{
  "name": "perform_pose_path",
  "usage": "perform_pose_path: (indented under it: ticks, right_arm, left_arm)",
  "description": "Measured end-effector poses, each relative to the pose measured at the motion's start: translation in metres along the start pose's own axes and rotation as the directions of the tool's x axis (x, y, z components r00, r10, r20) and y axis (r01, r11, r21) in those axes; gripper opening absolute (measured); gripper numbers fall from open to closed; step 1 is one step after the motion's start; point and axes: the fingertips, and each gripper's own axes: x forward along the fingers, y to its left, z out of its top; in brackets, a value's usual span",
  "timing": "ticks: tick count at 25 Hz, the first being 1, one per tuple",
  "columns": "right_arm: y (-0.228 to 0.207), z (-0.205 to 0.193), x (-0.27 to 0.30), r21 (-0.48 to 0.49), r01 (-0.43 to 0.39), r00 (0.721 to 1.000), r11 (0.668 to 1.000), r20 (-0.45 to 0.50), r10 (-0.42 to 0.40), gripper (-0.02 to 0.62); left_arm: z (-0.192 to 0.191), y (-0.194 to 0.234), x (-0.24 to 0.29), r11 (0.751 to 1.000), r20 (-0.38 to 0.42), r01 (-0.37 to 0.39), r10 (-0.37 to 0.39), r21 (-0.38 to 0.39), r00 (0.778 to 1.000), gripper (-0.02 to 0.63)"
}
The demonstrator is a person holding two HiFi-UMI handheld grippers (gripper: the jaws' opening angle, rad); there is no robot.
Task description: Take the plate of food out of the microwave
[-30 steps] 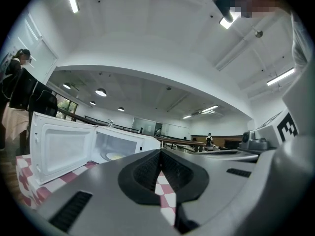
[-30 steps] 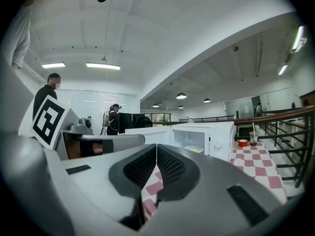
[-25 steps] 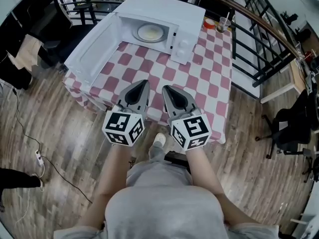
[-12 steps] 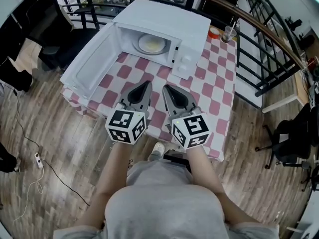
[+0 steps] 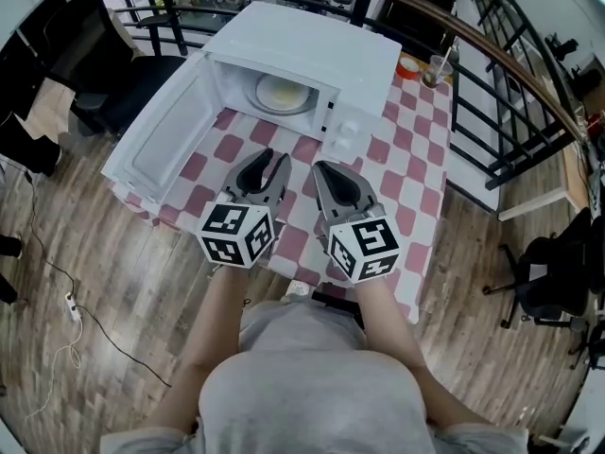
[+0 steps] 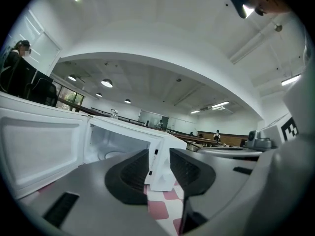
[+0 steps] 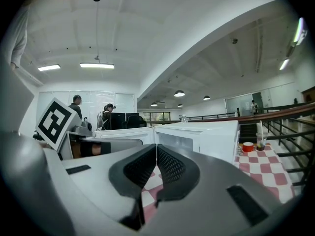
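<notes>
A white microwave [image 5: 321, 50] stands on the checked table, its door [image 5: 165, 130] swung open to the left. Inside it lies a pale plate of food [image 5: 283, 93]. My left gripper [image 5: 271, 162] hovers over the table in front of the oven's opening, its jaws parting with nothing between them. In the left gripper view the microwave [image 6: 147, 151] shows past the left gripper [image 6: 158, 154]. My right gripper [image 5: 321, 170] hangs beside it, shut and empty. In the right gripper view the right gripper [image 7: 156, 154] has its pads together before the microwave [image 7: 206, 136].
The table [image 5: 397, 168] has a red-and-white checked cloth. A small red-rimmed bowl [image 5: 408, 65] and a cup with a straw [image 5: 435, 69] stand at its far right, also seen as the bowl [image 7: 247, 146] and the cup [image 7: 260, 141]. Black railings [image 5: 492, 102] run behind and to the right.
Both grippers have come closer to the microwave as the person stepped up to the table. The left gripper's jaws have parted; the right's stay together.
</notes>
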Motion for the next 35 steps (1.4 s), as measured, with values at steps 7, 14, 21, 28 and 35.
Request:
perform_pose_path:
  ticks: [7, 14, 21, 28, 35]
  right_arm:
    - [-0.014, -0.004, 0.010, 0.016, 0.009, 1.000, 1.000, -0.007, -0.009, 0.026]
    - [-0.018, -0.009, 0.024, 0.035, 0.030, 0.999, 0.999, -0.016, -0.029, 0.026]
    - [-0.023, -0.016, 0.043, 0.066, 0.097, 0.995, 0.993, -0.030, -0.095, 0.026]
    - [-0.025, -0.025, 0.062, 0.063, 0.163, 0.986, 0.985, -0.055, -0.160, 0.026]
    - [-0.023, -0.032, 0.083, 0.066, 0.193, 0.979, 0.979, -0.072, -0.188, 0.026]
  left_arm:
    - [-0.005, 0.013, 0.019, 0.992, -0.011, 0.014, -0.016, -0.128, 1.000, 0.241]
    - [-0.009, 0.042, 0.029, 0.978, -0.022, -0.026, 0.022, -0.207, 1.000, 0.219]
    - [-0.011, 0.068, 0.049, 0.956, -0.031, 0.021, -0.031, -0.291, 0.999, 0.212]
    - [-0.009, 0.104, 0.075, 0.907, -0.017, 0.057, -0.070, -0.418, 0.997, 0.213]
    - [-0.029, 0.132, 0.092, 0.817, -0.041, 0.059, -0.101, -0.574, 0.994, 0.271]
